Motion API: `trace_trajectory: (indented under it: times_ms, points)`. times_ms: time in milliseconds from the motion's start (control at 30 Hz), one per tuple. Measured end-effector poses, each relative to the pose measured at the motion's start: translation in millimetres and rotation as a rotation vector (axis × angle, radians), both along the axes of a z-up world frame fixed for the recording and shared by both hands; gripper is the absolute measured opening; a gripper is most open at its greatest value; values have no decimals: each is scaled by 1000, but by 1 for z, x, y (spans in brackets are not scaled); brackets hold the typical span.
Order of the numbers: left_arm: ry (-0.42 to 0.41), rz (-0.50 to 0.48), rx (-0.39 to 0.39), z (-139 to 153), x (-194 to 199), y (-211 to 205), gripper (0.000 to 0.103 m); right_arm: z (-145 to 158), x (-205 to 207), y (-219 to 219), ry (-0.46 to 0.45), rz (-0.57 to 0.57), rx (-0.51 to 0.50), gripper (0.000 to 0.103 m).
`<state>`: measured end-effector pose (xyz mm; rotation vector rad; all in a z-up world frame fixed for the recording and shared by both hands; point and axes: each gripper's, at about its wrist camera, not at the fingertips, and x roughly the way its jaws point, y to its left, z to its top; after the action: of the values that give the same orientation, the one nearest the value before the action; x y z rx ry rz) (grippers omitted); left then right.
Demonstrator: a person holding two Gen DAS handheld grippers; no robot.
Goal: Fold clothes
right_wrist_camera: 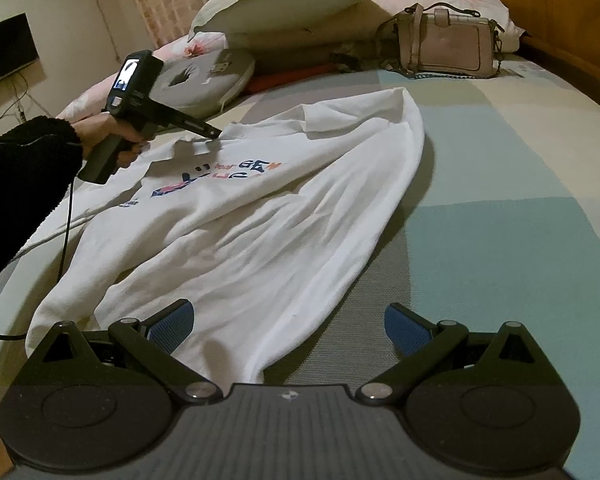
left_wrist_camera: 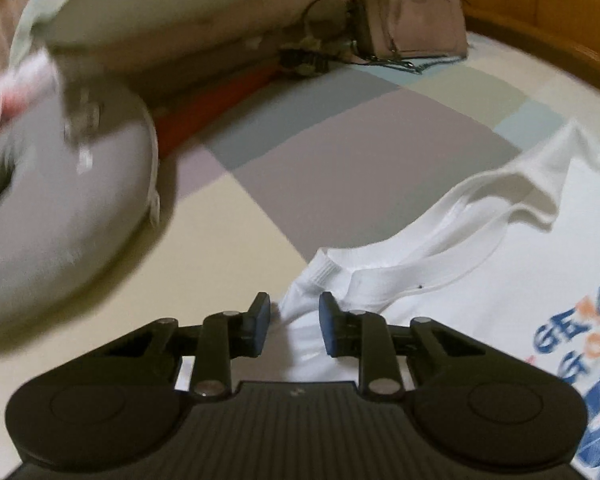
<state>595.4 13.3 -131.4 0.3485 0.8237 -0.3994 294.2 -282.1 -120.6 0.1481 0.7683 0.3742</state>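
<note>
Sweatshirt [right_wrist_camera: 236, 232] in white lies spread across the bed [right_wrist_camera: 500, 208], filling the centre and left of the right wrist view, its printed blue and orange lettering facing up toward the upper left of the garment and one sleeve folded over along its upper right edge. In that same view the left tool [right_wrist_camera: 216, 134] sits at the left of the frame, held in a hand [right_wrist_camera: 112, 136] that comes out of a dark sleeve [right_wrist_camera: 24, 184], with its tip down at the collar end of the sweatshirt. The left wrist view shows the ribbed collar [left_wrist_camera: 340, 276] at bottom centre, and a ridge of white cloth runs between the two blue pads [left_wrist_camera: 330, 328]; the jaws stand narrow around it, but a gap still shows on either side of the fabric, so no firm pinch can be made out. The right tool [right_wrist_camera: 288, 324] fills the bottom of its own view with its jaws spread wide, the lower hem of the sweatshirt lying between and just past the blue pads without either one pressing on it. At the head of the bed, in the upper part of the frame, rest a pale pillow [right_wrist_camera: 284, 4], a grey round cushion [right_wrist_camera: 212, 80] with a hole in it, and a beige handbag [right_wrist_camera: 448, 44] toward the upper right.
</note>
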Motion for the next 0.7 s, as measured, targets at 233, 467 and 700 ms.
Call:
trace_trajectory:
  times_ms: [233,467,700]
  points:
    - [-154,133,-45,5,9,-7,0,-2,2,-3,11,-28,12,103]
    - [-157,218,-72,13,0,5,11,0,1,-5,5,-35,22,103]
    - [51,194,-98,5,-12,20,28,-1,3,-2,6,-24,42,103]
